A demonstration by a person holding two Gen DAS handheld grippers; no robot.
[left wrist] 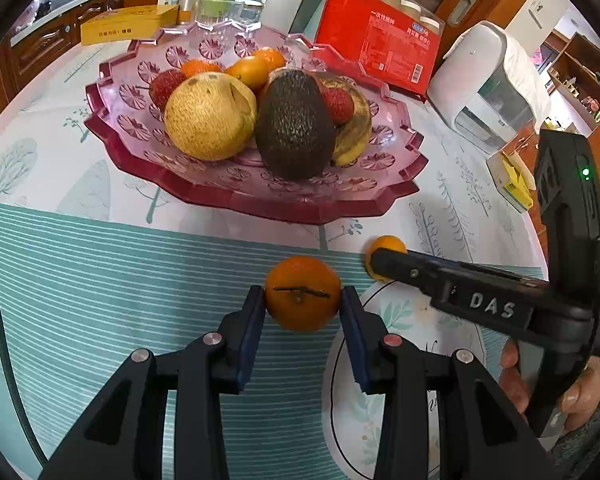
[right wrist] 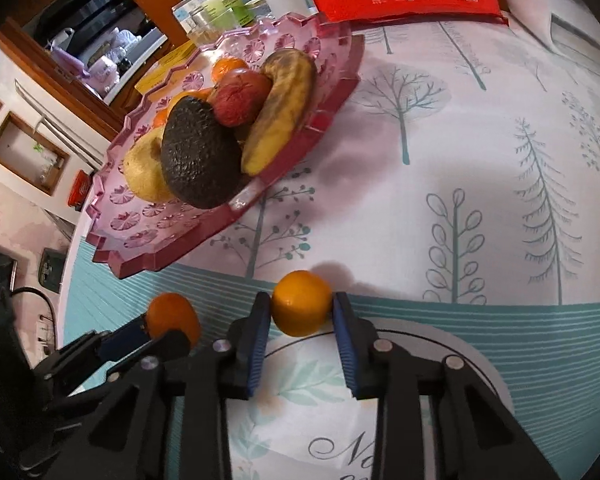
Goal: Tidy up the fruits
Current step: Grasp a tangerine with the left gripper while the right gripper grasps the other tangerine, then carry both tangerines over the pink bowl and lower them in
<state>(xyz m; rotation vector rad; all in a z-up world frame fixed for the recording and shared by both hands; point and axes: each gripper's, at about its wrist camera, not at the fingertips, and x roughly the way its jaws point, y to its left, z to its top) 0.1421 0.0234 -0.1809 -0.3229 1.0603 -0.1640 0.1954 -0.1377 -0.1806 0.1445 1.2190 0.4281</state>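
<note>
Left gripper (left wrist: 302,300) pinching a small tangerine (left wrist: 302,293), pads pressed on both its sides, stem scar turned toward the camera. Right gripper (right wrist: 301,307) pinching a second, yellower citrus (right wrist: 301,303) in the same way. Both fruits held just above the striped teal mat (left wrist: 100,280), the right one close beside the left one, near the edge of a white round plate (right wrist: 452,344).

Pink fruit tray (left wrist: 112,128) lying straight ahead of both grippers, beyond the mat, already carrying a pear, an avocado (left wrist: 294,128), a banana (right wrist: 280,112) and small oranges. Free room in the tray seen mostly on its near rim and left part. Left hand probably slightly nearer to that free part; right hand facing the avocado and banana side, so needing a path over them or around
</note>
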